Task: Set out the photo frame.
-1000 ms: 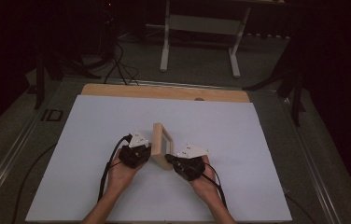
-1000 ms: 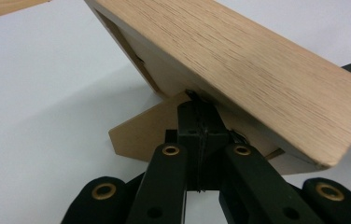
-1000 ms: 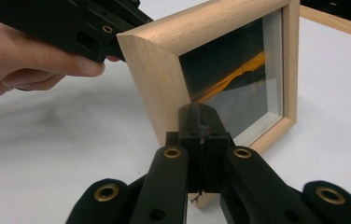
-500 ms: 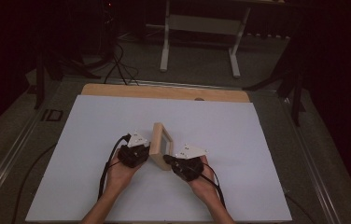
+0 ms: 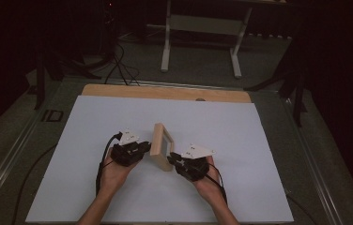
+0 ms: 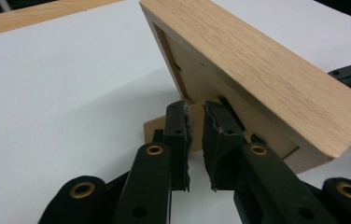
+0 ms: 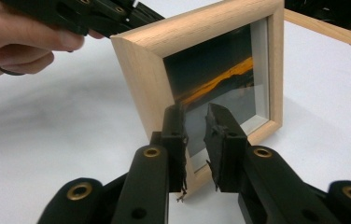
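Between the two grippers, near the front middle of the white counter (image 5: 259,140), stands a small wooden picture frame (image 5: 161,146), leaning back on its rear stand.

Left fingers (image 6: 179,135) sit a narrow gap apart, with nothing pinched in that gap. They have just been opening. Their tips reach the back of the frame (image 6: 257,79), low down, close to the backing board and the wooden stand foot on the counter; I cannot tell whether the tips touch the wood. From above, the left gripper (image 5: 139,150) lies just beside the frame's left edge, the person's left hand (image 5: 113,171) behind it.

Right fingers (image 7: 176,135) are likewise slightly parted and released, and they too have just been opening. They point at the glass front of the frame (image 7: 141,84), near its lower corner, and the gap between them lines up with the bottom rail. Nothing is clamped there. The glass shows a dark picture with an orange streak across it. From above, the right gripper (image 5: 173,161) is just beside the frame's near right corner, with the right hand (image 5: 207,180) behind it.

So the frame stands free on the counter with a gripper close on either side, its front facing right and away, its back towards the left gripper. Beyond the white sheet a strip of bare wood (image 5: 165,92) runs along the far edge, and black cables trail from both grippers towards the person.
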{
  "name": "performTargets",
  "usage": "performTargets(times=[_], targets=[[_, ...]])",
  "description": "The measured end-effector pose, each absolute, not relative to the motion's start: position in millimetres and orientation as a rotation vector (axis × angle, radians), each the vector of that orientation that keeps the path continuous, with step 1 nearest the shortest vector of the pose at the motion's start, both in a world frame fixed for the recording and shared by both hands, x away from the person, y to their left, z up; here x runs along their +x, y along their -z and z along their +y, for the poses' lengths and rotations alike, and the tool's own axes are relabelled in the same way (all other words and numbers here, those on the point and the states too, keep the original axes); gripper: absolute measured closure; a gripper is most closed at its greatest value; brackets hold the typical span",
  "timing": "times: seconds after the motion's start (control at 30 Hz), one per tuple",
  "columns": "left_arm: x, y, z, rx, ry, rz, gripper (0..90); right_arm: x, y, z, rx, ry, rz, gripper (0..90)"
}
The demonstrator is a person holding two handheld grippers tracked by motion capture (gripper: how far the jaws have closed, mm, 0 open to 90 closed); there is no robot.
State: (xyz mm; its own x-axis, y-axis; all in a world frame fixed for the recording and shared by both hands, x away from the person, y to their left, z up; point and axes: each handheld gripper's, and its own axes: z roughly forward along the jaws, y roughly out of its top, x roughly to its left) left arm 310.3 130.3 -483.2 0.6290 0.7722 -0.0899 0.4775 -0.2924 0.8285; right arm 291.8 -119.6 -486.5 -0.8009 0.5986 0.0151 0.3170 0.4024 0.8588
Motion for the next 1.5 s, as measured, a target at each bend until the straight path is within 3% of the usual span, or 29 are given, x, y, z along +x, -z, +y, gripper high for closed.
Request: performTargets(times=[0.43,1.5], targets=[[303,469,141,1.898,-0.439,1.004,68.4,293,486,-126,0.829,-1.357,2.348,70.7],[284,434,133,1.833,-0.428,0.971,43.5,295,482,-136,0.866,-1.375,2.302,67.8]])
